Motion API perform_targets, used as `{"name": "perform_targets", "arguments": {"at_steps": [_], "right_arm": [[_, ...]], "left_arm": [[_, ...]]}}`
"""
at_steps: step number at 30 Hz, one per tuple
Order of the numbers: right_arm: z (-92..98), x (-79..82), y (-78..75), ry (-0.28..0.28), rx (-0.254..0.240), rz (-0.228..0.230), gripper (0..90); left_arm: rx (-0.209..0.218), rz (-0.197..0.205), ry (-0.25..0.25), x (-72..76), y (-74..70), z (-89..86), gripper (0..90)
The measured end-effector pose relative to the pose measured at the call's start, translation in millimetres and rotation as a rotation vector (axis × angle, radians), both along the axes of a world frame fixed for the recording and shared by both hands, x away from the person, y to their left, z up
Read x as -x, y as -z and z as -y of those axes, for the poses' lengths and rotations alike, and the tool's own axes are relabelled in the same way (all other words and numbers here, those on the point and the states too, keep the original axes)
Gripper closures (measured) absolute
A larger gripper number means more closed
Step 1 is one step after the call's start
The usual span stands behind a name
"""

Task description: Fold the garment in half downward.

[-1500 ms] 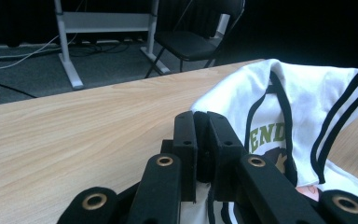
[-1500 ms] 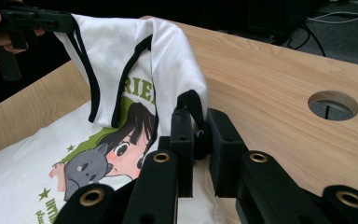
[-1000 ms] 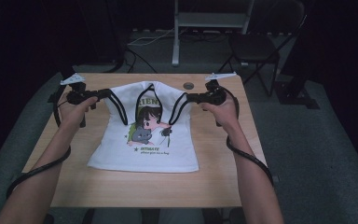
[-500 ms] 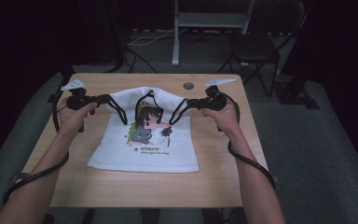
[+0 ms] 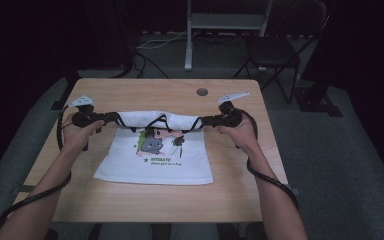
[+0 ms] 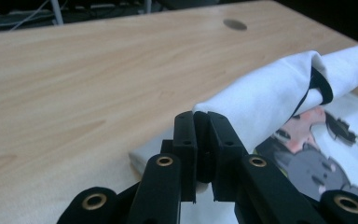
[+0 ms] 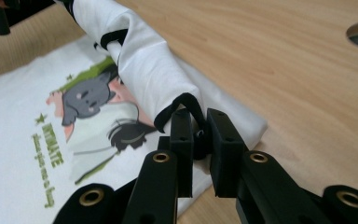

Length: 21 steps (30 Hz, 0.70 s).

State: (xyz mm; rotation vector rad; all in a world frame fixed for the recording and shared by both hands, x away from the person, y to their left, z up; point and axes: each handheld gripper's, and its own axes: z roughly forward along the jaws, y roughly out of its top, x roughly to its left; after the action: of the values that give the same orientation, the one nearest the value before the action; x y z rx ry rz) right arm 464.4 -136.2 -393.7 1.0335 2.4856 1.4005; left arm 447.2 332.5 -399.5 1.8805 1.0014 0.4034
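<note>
Left gripper (image 5: pixel 114 118) and right gripper (image 5: pixel 206 120) each pinch one end of the T-shirt's (image 5: pixel 155 160) folded-over top edge, jaws pressed together on cloth. That fold spans straight between them, its long axis crosswise on the table (image 5: pixel 145 92). The flat printed body lies toward the person from both grippers, apparently equally near each.

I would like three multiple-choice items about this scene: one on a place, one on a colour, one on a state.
1. Where does the round hole in the light wooden table lie?
A. beyond the shirt
B. under the shirt
C. at the near edge

2. What colour is the trim on the white printed T-shirt?
A. red
B. black
C. yellow

3. How are the jaws of the left gripper and right gripper?
A. open
B. shut on the shirt
C. resting empty

Key: 1 A, hole beyond the fold; 2 B, dark edging; 3 B, both pinch cloth.
</note>
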Motion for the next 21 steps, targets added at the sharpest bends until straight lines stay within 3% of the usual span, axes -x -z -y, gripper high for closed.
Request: {"name": "perform_targets", "arguments": {"at_steps": [10, 21], "right_arm": [[-6.2, 9.1, 15.3, -0.036, 0.062, -0.002, 81.3], [-8.6, 17.6, 24.2, -0.072, 0.098, -0.005, 81.4]], "left_arm": [[-0.011, -0.009, 0.04, 13.4, 11.9, -0.6, 82.7], [-0.031, -0.024, 0.065, 23.5, 25.6, -0.9, 82.7]]}}
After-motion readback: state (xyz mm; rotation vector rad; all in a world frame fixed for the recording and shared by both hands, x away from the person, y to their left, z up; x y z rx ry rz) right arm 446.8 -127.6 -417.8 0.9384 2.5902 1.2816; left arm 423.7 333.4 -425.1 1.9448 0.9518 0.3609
